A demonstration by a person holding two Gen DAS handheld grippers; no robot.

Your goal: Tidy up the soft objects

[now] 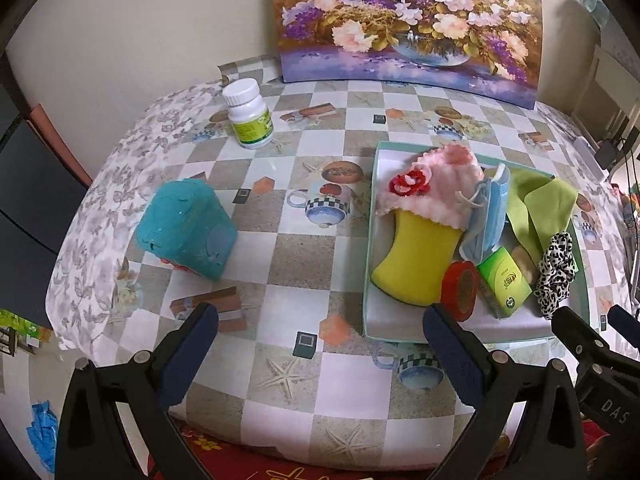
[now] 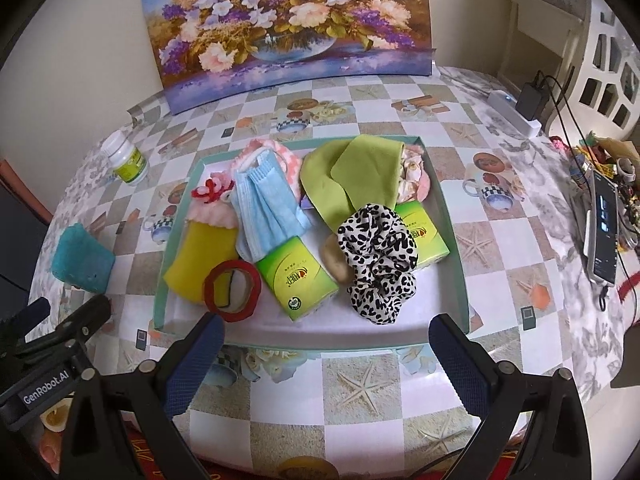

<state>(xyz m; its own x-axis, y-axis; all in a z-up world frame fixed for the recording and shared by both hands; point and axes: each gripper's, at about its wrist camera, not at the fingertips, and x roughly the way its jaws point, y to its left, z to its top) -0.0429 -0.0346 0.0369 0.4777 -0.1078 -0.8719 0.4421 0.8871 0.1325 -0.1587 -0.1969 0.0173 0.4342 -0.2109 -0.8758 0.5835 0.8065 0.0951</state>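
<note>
A shallow teal-rimmed box point(image 2: 452, 240) point(image 1: 370, 240) on the table holds soft things: a yellow sponge point(image 2: 200, 252) point(image 1: 416, 256), a pink cloth point(image 1: 436, 188), a blue face mask point(image 2: 268, 212) point(image 1: 488, 216), a green cloth point(image 2: 360, 172) point(image 1: 548, 204), a leopard scrunchie point(image 2: 380, 260) point(image 1: 556, 264), two green tissue packs point(image 2: 296, 280) and a red tape roll point(image 2: 232, 286) point(image 1: 460, 286). A teal sponge block point(image 1: 188, 228) point(image 2: 82, 258) lies outside the box, to its left. My left gripper point(image 1: 320, 320) is open and empty, near the table's front edge. My right gripper point(image 2: 326, 330) is open and empty, in front of the box.
A white pill bottle point(image 1: 248, 114) point(image 2: 128, 160) stands at the back left. A flower painting point(image 1: 408, 20) leans on the wall behind. A phone point(image 2: 604, 224), cables and a power strip point(image 2: 516, 112) lie at the table's right side.
</note>
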